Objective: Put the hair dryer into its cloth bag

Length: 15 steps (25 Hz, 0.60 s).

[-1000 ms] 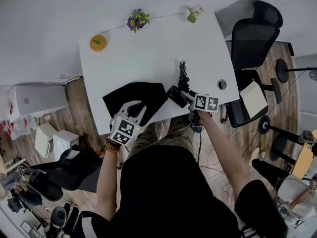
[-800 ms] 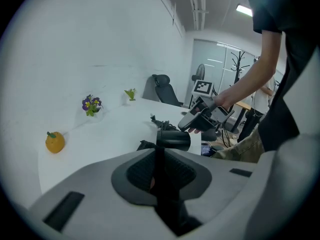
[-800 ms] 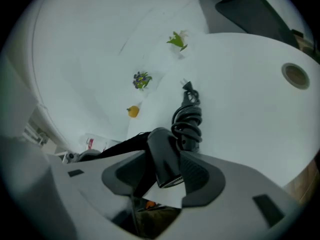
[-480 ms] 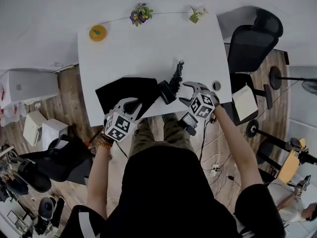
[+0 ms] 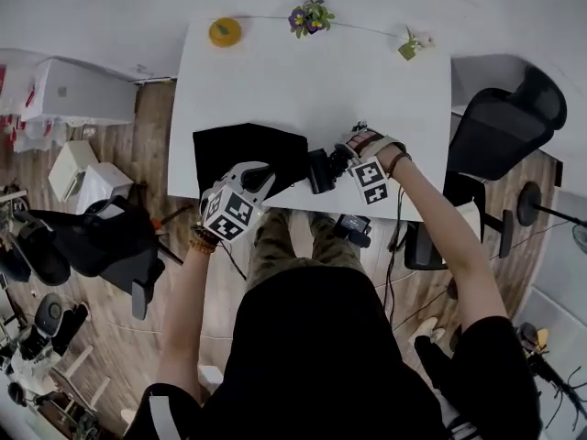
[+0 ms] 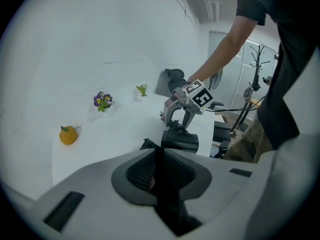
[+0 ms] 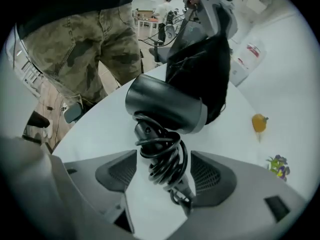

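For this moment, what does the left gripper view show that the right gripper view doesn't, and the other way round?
Only the left gripper view: the left gripper with its jaws shut on the black bag, the right gripper seen from outside, and a green sprig.
Only the right gripper view: the right gripper's jaws apart, just opened wider, with the cord-wound handle of the dryer between them, not clamped. It also shows the left gripper holding the bag up, and camouflage trousers.
Both: dryer, bag, orange, purple flowers, white table.
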{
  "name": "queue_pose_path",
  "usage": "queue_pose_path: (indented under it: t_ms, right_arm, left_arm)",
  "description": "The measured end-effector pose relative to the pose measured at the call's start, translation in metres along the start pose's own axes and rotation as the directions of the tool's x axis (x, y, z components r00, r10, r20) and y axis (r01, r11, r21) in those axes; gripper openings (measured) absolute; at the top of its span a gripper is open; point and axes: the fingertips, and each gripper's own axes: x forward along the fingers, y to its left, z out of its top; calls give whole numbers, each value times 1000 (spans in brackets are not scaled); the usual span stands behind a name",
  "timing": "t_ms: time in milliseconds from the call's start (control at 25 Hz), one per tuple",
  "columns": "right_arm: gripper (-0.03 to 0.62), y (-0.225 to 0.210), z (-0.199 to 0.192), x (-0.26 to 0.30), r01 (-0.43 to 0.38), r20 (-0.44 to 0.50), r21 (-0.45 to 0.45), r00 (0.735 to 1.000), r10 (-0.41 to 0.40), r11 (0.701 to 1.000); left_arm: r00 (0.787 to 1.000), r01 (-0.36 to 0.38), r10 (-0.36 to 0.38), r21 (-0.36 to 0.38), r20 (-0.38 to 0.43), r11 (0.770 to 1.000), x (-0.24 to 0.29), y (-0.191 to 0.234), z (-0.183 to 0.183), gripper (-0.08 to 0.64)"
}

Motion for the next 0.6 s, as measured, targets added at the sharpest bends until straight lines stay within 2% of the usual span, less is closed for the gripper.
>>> queue_pose_path:
  t_ms: [200,320,440,600]
  right_arm:
    - [324,3,5,18,-53,11,-19,999,53,998]
    - [322,2,5,15,-25,7,-20,1000,25,999]
    - [296,9,9,8,18,50,75,999,-22,997]
    - [278,21,13,-2,42,86,217,994,-62,975]
  left_arm:
    - [998,-50,50,1,-29,999,4,-3,-3,61]
    - [996,-76,75,-22,-41,997,7,-3,-4,61]
    - [995,-89,87,-45,-48,995,9,-6,-1,61]
    - [994,-93,91,-47,-57,995,11,-8,3,61]
